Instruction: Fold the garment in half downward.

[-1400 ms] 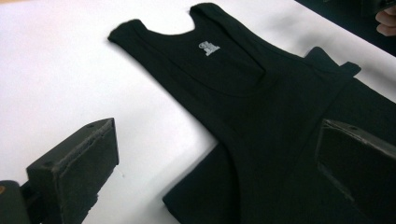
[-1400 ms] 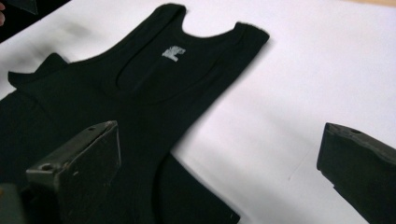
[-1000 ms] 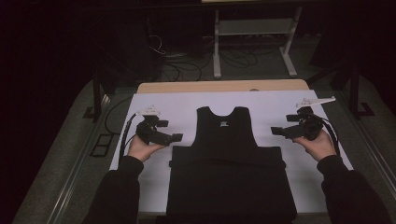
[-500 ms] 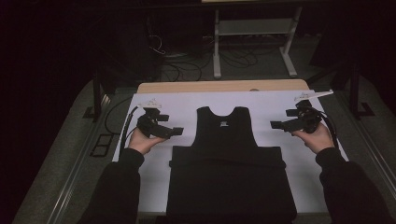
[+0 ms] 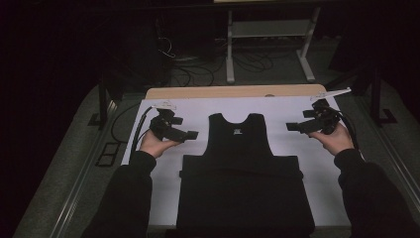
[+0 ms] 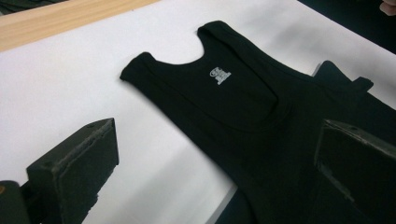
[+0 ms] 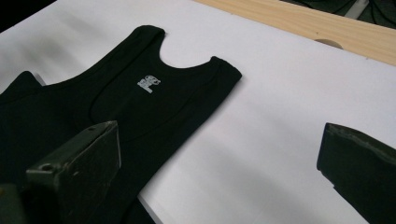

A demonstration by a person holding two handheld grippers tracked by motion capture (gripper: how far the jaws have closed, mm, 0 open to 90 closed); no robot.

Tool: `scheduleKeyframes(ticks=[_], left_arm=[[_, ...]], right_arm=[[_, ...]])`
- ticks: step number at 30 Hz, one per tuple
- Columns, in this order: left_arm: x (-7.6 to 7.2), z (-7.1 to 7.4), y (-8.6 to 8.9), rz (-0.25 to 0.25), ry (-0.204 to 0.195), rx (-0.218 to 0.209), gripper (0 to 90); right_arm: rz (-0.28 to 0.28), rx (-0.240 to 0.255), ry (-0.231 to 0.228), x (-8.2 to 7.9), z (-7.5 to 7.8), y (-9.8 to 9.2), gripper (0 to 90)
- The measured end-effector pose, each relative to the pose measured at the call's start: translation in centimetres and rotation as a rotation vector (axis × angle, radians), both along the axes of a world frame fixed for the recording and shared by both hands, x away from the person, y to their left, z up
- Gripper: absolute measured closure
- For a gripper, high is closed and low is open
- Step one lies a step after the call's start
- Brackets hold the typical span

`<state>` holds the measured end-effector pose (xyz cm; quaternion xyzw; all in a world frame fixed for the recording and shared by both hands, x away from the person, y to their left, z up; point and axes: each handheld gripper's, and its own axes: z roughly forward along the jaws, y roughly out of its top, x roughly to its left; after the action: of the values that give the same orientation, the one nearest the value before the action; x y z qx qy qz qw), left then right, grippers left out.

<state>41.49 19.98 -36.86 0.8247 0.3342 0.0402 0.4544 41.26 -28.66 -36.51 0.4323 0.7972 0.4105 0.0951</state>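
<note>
A black tank top (image 5: pixel 239 144) lies flat on its back in the centre of the high view, neck opening toward the top of the frame and hem toward the bottom edge. It has two broad shoulder straps, a scooped neckline and deep armholes, and a small white printed label (image 6: pixel 220 74) sits inside the back of the neck. The fabric is spread smooth over the white sheet (image 5: pixel 193 111) on the counter. Below the armholes a wider black rectangle of cloth (image 5: pixel 242 198) spans the lower middle of the frame; whether it is part of the same garment or a separate piece cannot be told. In the right gripper view the top (image 7: pixel 154 102) fills the upper left.
</note>
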Motion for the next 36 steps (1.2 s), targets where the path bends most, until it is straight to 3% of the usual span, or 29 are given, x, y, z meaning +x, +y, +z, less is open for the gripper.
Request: scheduleKeyframes(ticks=[12, 15, 22, 36], left_arm=[[1.6, 0.0, 0.2, 0.026, 0.003, 0.001, 0.0], [2.0, -0.1, 0.4, 0.038, -0.017, -0.006, 0.0], [2.9, -0.3, 0.2, 0.051, -0.01, -0.023, 0.0], [5.3, 0.0, -0.1, 0.057, 0.01, 0.007, 0.0]], right_arm=[[0.009, -0.006, 0.009, 1.4, -0.3, 0.6, 0.0], [0.011, -0.006, 0.009, 1.7, -0.5, 0.8, 0.0], [0.029, -0.007, 0.009, 2.3, -0.2, 1.6, 0.0], [0.029, -0.019, 0.002, 4.1, 0.4, 2.5, 0.0]])
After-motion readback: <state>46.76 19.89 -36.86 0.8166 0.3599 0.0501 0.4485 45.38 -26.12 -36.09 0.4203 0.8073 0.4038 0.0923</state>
